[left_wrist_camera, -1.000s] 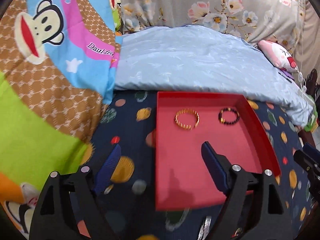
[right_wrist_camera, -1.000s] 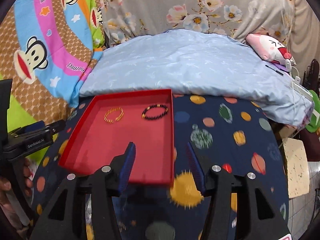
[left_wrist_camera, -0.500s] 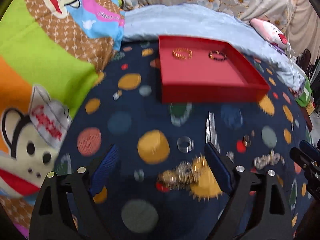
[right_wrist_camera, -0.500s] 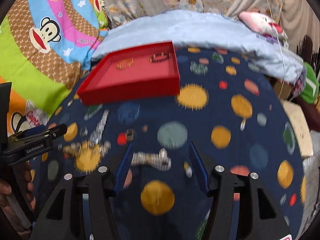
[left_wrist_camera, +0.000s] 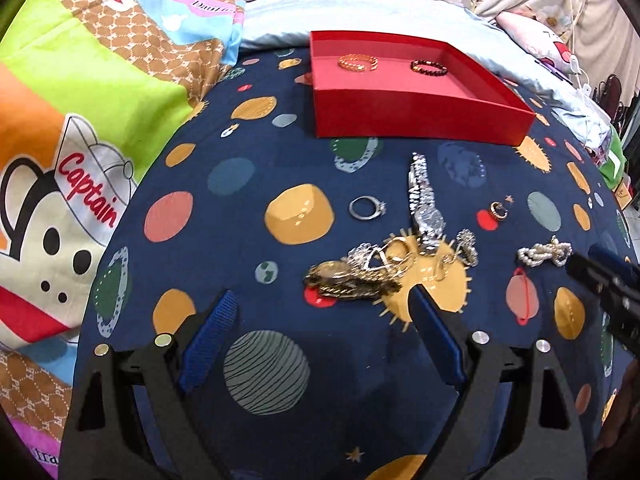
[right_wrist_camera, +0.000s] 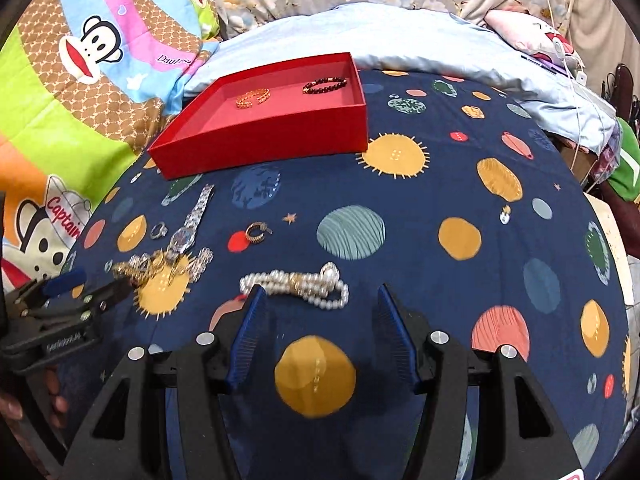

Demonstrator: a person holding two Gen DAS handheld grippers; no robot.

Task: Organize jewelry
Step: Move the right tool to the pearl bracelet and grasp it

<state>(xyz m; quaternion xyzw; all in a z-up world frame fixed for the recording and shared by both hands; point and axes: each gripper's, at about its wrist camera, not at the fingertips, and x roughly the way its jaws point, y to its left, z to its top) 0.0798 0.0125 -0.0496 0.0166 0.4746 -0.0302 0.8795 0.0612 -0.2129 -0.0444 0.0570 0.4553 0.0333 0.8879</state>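
Both grippers, left and right, hang wide and empty. On the bed just ahead lie pearls, a tangle, a watch and rings. Farther off, the tray holds two bracelets. A second ago both grippers were over the tray; they have pulled back.

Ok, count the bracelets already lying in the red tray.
2, both near the far wall of the red tray: a gold bracelet on the left, a dark beaded bracelet on the right. Nothing else shows inside.
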